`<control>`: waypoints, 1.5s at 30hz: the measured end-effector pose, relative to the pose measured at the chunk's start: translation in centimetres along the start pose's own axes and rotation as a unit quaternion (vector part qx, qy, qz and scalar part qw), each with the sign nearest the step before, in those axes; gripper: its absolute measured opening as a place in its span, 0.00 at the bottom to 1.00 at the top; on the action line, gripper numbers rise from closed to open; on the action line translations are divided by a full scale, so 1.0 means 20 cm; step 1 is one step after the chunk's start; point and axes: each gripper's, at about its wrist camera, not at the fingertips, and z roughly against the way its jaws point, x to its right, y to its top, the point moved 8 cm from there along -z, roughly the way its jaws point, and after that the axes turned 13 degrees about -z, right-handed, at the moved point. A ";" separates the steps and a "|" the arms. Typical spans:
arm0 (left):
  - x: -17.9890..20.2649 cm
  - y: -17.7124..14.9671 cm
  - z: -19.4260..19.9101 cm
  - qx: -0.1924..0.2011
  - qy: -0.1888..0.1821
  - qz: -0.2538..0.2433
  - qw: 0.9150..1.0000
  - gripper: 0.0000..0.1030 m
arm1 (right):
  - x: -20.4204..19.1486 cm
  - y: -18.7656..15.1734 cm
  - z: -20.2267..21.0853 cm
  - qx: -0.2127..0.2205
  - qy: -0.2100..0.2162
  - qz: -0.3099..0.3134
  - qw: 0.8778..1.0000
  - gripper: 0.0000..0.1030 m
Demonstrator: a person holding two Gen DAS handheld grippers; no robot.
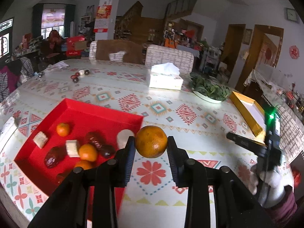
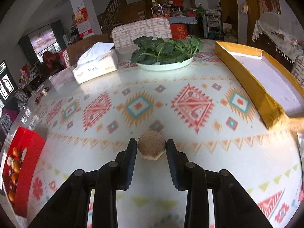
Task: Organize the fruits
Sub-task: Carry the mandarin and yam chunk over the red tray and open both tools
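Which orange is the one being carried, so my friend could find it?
Find the big red tray on the patterned table. Just past its right edge, the left hand-held gripper pinches one orange between its black fingers. It is bigger than the tray's oranges and is not in the tray.

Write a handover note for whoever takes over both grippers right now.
Left gripper: jaws shut on an orange, held above the table just right of the red tray.
Right gripper: jaws shut on a small tan hexagonal pastry, also over the table.
Red tray holds more oranges, dark red dates and pale pastry pieces.
Gold box at the right looks empty.
Done: two items lifted out, apparently.
Left: place both, probably toward the gold box, then sort the tray's remaining contents.
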 end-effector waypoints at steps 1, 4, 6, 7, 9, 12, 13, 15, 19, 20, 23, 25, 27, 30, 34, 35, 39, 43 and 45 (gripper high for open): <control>-0.01 -0.01 0.01 0.001 0.000 0.003 1.000 0.32 | -0.01 -0.02 0.02 0.000 0.002 0.003 1.000 0.34; -0.04 -0.03 0.04 0.004 0.000 0.009 1.000 0.32 | -0.07 -0.07 0.09 0.004 0.012 0.014 1.000 0.34; -0.05 -0.04 0.06 0.007 0.002 0.012 1.000 0.32 | -0.12 -0.09 0.14 0.008 0.017 0.024 1.000 0.34; -0.07 -0.05 0.07 0.008 0.002 0.015 1.000 0.32 | -0.14 -0.09 0.15 0.010 0.020 0.028 0.999 0.34; -0.10 -0.07 0.09 0.010 0.001 0.021 1.000 0.32 | -0.20 -0.11 0.19 0.012 0.028 0.037 0.999 0.34; -0.14 -0.09 0.12 0.013 0.003 0.027 1.000 0.32 | -0.30 -0.14 0.23 0.014 0.039 0.054 0.998 0.34; -0.15 -0.10 0.13 0.013 0.003 0.028 1.000 0.32 | -0.33 -0.16 0.24 0.015 0.043 0.060 0.997 0.34; -0.19 -0.11 0.14 0.014 0.005 0.034 0.999 0.32 | -0.40 -0.18 0.26 0.014 0.051 0.072 0.996 0.34; -0.27 -0.13 0.18 0.018 0.010 0.048 0.999 0.32 | -0.54 -0.23 0.28 0.011 0.066 0.092 0.993 0.34; -0.30 -0.13 0.19 0.019 0.012 0.053 0.998 0.32 | -0.58 -0.25 0.29 0.010 0.071 0.099 0.993 0.34; -0.41 -0.14 0.22 0.026 0.023 0.070 0.997 0.32 | -0.68 -0.28 0.31 0.006 0.081 0.118 0.990 0.34; -0.50 -0.15 0.24 0.030 0.033 0.086 0.995 0.32 | -0.76 -0.31 0.32 0.003 0.089 0.135 0.987 0.34; -0.59 -0.16 0.25 0.030 0.042 0.101 0.994 0.32 | -0.84 -0.34 0.32 0.000 0.098 0.152 0.984 0.34; -0.69 -0.19 0.25 0.028 0.051 0.118 0.991 0.32 | -0.96 -0.39 0.32 -0.006 0.114 0.169 0.979 0.34; -0.76 -0.22 0.22 0.022 0.054 0.128 0.990 0.32 | -1.08 -0.46 0.31 -0.020 0.132 0.190 0.973 0.34; -0.77 -0.23 0.21 0.019 0.055 0.128 0.990 0.32 | -1.11 -0.48 0.29 -0.026 0.137 0.196 0.971 0.34; -0.81 -0.24 0.17 0.014 0.051 0.131 0.990 0.32 | -1.21 -0.54 0.25 -0.036 0.140 0.219 0.965 0.34; -0.83 -0.25 0.11 0.001 0.051 0.129 0.990 0.32 | -1.30 -0.60 0.18 -0.055 0.147 0.227 0.961 0.34; -0.85 -0.27 0.06 -0.010 0.050 0.130 0.990 0.32 | -1.35 -0.63 0.14 -0.066 0.153 0.228 0.959 0.34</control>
